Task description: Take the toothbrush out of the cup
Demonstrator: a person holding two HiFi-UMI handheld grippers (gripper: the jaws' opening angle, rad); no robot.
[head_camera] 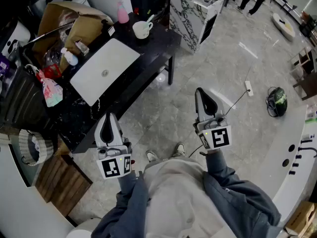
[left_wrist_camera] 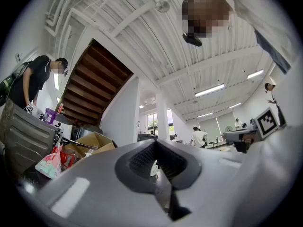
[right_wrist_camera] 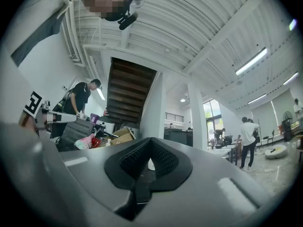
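A white cup (head_camera: 142,29) with a toothbrush (head_camera: 150,19) standing in it sits at the far end of the black table (head_camera: 148,68), next to a pink bottle (head_camera: 122,13). Both grippers hang over the floor in front of the person, well short of the cup. The left gripper (head_camera: 108,118) is near the table's front edge, jaws together and empty. The right gripper (head_camera: 200,91) is out over the grey floor, jaws also together and empty. In the left gripper view (left_wrist_camera: 155,144) and the right gripper view (right_wrist_camera: 150,140) the pads meet with nothing between them.
A white basin (head_camera: 105,69) lies in the table top. A cardboard box (head_camera: 69,24), bags and bottles crowd the table's left side. A marble-patterned cabinet (head_camera: 192,14) stands beyond it. A power strip (head_camera: 248,87) and a dark helmet (head_camera: 277,101) lie on the floor. A person in black (left_wrist_camera: 33,82) stands at the left.
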